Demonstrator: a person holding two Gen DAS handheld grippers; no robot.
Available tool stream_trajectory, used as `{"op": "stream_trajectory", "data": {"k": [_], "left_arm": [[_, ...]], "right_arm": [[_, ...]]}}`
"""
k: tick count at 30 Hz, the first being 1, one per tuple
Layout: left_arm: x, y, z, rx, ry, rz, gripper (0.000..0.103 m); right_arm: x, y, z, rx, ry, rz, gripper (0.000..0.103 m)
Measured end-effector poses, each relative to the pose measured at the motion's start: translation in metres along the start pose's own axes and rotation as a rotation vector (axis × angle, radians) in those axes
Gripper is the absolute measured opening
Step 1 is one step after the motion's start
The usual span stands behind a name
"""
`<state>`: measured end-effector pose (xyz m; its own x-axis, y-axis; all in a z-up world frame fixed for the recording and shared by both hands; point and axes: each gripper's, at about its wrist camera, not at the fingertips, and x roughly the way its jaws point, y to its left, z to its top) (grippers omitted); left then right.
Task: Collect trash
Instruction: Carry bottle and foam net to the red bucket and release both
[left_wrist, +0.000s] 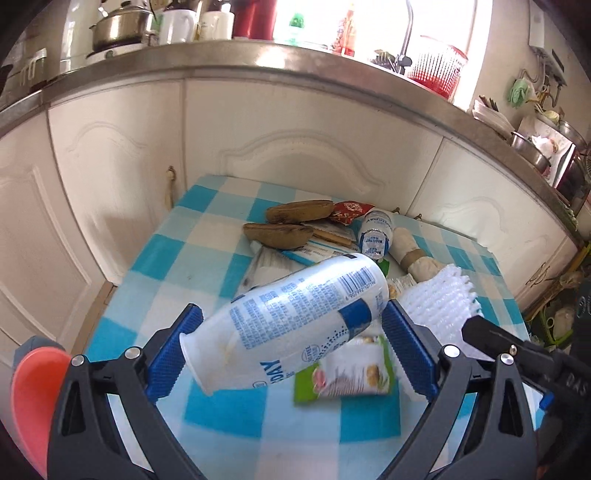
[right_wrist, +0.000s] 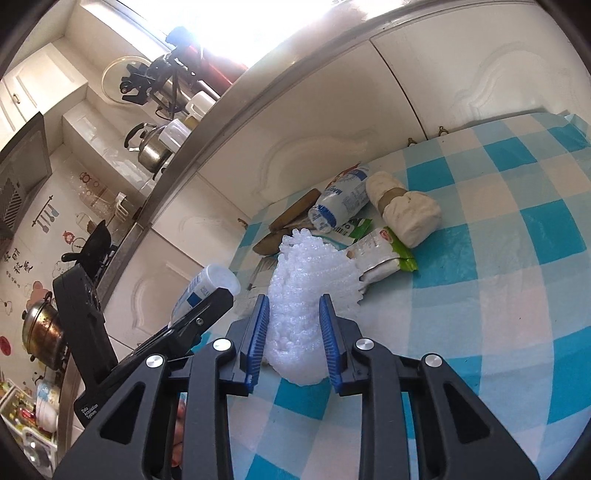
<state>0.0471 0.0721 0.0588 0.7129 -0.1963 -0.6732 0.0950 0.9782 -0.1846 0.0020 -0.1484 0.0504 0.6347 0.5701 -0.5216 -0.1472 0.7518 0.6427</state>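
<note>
With both tools loaded, we should lift clear of the pile on the table (left_wrist: 229, 417) before carrying off. Our left tool (left_wrist: 291, 332) grips the bottle (left_wrist: 295, 317) lying crosswise between its pads; our right tool (right_wrist: 293, 332) is clamped on the foam net (right_wrist: 303, 295), which sticks out ahead.

white bottle (left_wrist: 295, 317) held tilted; white foam net (right_wrist: 306, 306) pinched above table.
</note>
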Motion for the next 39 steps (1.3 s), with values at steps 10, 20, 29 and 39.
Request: {"op": "stream_trajectory", "data": {"k": [10, 20, 29, 39], "left_arm": [[-0.097, 0.096, -0.048, -0.061, -0.03, 0.138, 0.097], [-0.112, 0.225, -0.097, -0.215, 0.091, 0.295, 0.097], [-0.078, 0.265, -0.116, -0.231, 0.19, 0.318, 0.097], [-0.062, 0.266, -0.133, -0.122, 0.249, 0.374, 0.098]], "right_arm": [[0.019, 0.076, -0.037, -0.036, 0.144, 0.188, 0.03], [0.089, 0.192, -0.088, -0.227, 0.325, 0.255, 0.03], [0.152, 0.252, -0.124, -0.366, 0.431, 0.208, 0.033], [0.18, 0.245, -0.142, -0.384, 0.443, 0.128, 0.074]]}}
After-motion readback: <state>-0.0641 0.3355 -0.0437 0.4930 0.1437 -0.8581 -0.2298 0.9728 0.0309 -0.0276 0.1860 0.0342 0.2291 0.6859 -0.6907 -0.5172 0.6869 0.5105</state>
